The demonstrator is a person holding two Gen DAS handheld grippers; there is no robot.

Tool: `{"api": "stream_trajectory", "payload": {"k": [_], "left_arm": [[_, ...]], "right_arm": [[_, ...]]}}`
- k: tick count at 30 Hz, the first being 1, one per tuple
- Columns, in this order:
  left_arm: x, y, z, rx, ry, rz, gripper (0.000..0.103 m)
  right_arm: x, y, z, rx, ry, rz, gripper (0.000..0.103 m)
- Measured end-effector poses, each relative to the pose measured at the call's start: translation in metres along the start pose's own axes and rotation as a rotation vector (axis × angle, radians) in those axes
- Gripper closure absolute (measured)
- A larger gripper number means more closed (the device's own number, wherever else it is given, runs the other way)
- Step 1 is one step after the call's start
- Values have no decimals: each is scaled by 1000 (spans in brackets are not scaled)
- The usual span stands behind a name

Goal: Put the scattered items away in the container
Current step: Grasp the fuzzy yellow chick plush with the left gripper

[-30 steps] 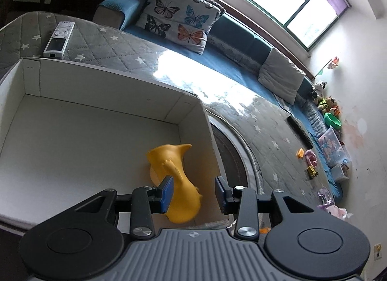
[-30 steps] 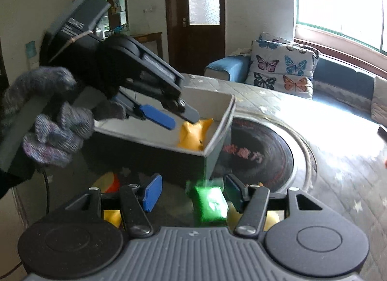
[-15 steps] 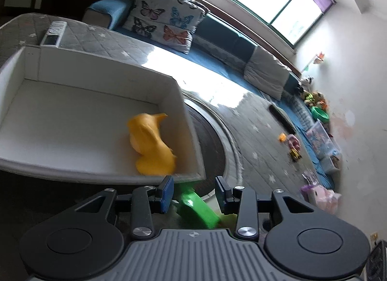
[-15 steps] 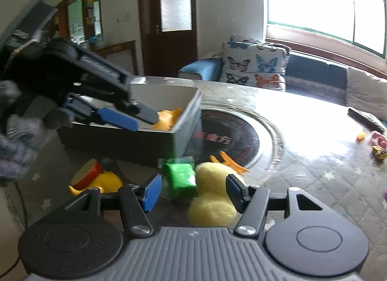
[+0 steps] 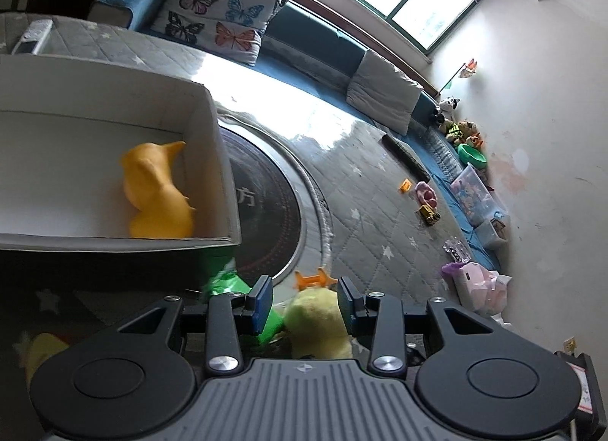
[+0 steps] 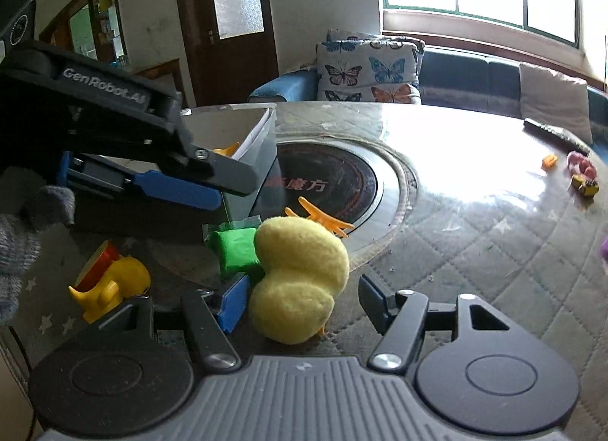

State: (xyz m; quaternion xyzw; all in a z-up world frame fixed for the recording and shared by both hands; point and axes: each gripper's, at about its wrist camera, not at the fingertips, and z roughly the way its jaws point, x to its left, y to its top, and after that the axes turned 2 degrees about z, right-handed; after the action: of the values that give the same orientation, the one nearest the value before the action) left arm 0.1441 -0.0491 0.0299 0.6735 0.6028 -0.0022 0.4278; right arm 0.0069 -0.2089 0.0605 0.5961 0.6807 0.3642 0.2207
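Note:
An open white box (image 5: 212, 160) holds an orange toy (image 5: 155, 190). My left gripper (image 5: 304, 304) is open and empty, drawn back past the box's near wall; in the right wrist view the left gripper (image 6: 224, 186) hangs beside the box (image 6: 262, 133). On the table lies a pale yellow plush duck (image 6: 300, 274) with orange feet. My right gripper (image 6: 304, 300) straddles the duck with its jaws opening; the right pad stands clear of the plush. A green packet (image 6: 235, 253) touches the duck's left side. A yellow rubber duck with a red part (image 6: 110, 281) lies further left.
A dark round plate (image 6: 326, 182) is set into the quilted table just beyond the duck. Small toys (image 6: 581, 171) and a black remote (image 6: 551, 131) lie at the far right; a white remote (image 5: 30, 38) lies behind the box. A gloved hand (image 6: 22, 236) holds the left gripper.
The left gripper drew back from over the box, leaving the orange toy inside. The right gripper closed in on the plush duck, which now lies between wider jaws.

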Motion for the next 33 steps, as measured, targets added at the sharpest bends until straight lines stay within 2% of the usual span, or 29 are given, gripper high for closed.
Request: {"api": "stream_trajectory", "payload": {"k": [10, 12, 17, 25, 33], "left_arm": [[-3, 2, 21, 24, -14, 2, 63], [-3, 2, 25, 31, -10, 1, 63], [-1, 0, 33, 51, -7, -6, 63], [2, -3, 38, 65, -16, -22, 63], [0, -6, 35, 73, -38, -19, 65]], "right_arm": [[-6, -2, 11, 26, 16, 37, 40], [-6, -2, 12, 28, 22, 42, 44], [-7, -2, 15, 35, 29, 53, 45], [-9, -2, 18, 39, 40, 74, 55], [-7, -2, 15, 34, 34, 70, 57]]}}
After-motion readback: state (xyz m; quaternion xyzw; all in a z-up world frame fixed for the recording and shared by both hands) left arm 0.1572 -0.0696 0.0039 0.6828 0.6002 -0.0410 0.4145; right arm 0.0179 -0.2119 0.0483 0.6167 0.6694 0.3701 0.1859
